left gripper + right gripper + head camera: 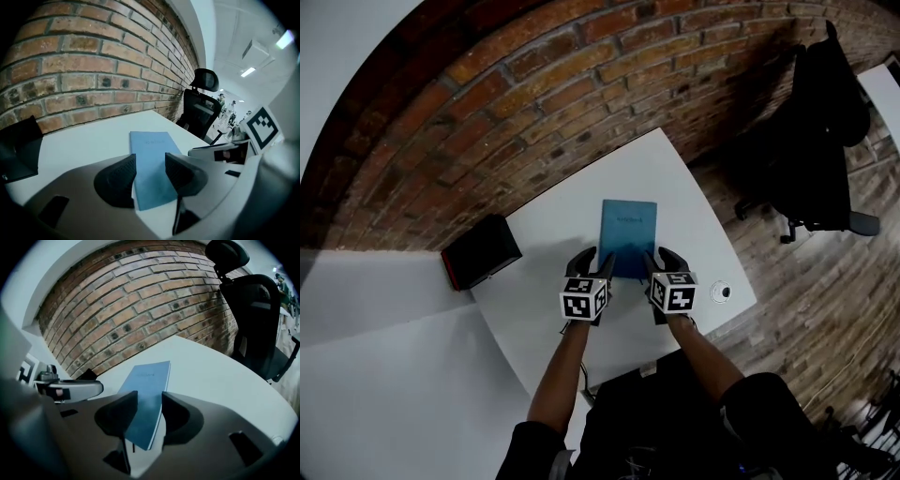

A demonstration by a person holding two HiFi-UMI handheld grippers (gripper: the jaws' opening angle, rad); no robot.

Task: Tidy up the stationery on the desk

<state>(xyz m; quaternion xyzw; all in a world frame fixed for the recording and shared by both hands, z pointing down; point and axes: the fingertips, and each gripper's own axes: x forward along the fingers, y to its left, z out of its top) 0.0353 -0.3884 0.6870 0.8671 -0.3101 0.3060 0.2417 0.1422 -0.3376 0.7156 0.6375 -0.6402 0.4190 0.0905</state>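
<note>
While the blue notebook (627, 236) lay flat at the middle of the desk (544, 281), I recorded the left gripper (594, 260) at its 7 o'clock corner and the right gripper (662, 258) at 5 o'clock, both wide open, gripping nothing, and seemingly stationed to take its near edge.

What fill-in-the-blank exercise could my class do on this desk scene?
The notebook on the white desk is ____ in colour.
The left gripper and right gripper both have their jaws ____.
The wall beside the desk is built of ____.
Missing words: blue; open; brick.
</note>
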